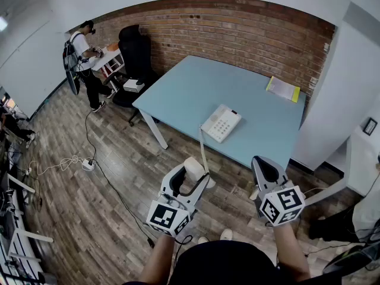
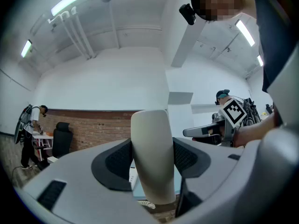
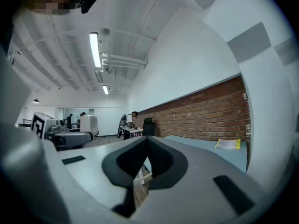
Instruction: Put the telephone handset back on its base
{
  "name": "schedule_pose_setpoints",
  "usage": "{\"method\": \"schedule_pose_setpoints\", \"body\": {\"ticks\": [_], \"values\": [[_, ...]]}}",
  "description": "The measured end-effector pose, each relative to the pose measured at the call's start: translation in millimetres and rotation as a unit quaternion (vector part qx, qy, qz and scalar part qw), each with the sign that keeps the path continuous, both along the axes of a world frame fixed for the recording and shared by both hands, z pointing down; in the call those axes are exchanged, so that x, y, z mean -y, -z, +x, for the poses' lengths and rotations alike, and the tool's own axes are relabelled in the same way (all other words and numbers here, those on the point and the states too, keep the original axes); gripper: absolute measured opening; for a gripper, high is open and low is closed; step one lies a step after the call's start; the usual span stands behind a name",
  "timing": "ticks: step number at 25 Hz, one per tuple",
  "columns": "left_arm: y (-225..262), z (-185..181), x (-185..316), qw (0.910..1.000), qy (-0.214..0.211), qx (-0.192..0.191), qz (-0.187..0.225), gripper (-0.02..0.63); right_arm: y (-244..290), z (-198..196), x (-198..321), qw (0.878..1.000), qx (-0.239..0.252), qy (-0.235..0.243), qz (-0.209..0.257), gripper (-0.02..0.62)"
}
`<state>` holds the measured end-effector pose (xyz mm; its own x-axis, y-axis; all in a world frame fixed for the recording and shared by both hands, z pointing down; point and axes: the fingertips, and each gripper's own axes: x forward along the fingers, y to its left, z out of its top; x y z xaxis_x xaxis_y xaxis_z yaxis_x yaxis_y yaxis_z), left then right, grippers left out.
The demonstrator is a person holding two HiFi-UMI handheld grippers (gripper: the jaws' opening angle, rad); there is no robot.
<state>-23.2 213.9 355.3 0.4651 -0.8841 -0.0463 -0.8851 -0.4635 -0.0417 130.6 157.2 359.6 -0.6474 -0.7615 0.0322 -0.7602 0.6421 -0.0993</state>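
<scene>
The white telephone base point(image 1: 221, 123) lies on the pale blue table point(image 1: 196, 91), near its front edge. A cord point(image 1: 202, 150) runs from the base down to the cream handset point(image 1: 193, 167). My left gripper point(image 1: 191, 177) is shut on that handset and holds it in front of the table, over the floor. In the left gripper view the handset point(image 2: 150, 139) stands upright between the dark pads point(image 2: 117, 164). My right gripper point(image 1: 265, 166) hovers to the right of the left one, level with it. Its jaws point(image 3: 147, 146) meet with nothing between them.
A yellow-edged booklet point(image 1: 283, 89) lies at the table's far right corner. A black office chair point(image 1: 135, 52) and a person point(image 1: 83, 58) at a small white desk are at the back left. Cables and a power strip point(image 1: 88, 164) lie on the wooden floor. A brick wall runs behind the table.
</scene>
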Motion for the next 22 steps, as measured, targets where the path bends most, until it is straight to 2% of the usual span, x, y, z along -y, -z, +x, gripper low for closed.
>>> {"method": "schedule_pose_setpoints", "body": {"ticks": [3, 8, 22], "values": [[-0.7, 0.9, 2.1, 1.0, 0.005, -0.005, -0.003, 0.258, -2.3, 2.3, 2.9, 1.0, 0.005, 0.002, -0.004, 0.012], [-4.8, 7.9, 4.9, 0.9999, 0.007, -0.008, -0.006, 0.258, -4.1, 11.0, 5.6, 0.999, 0.047, 0.007, -0.025, 0.012], [-11.4, 21.3, 17.3, 0.9992, 0.038, -0.011, -0.009, 0.258, -12.8, 19.0, 28.6, 0.998, 0.049, 0.038, -0.027, 0.012]]}}
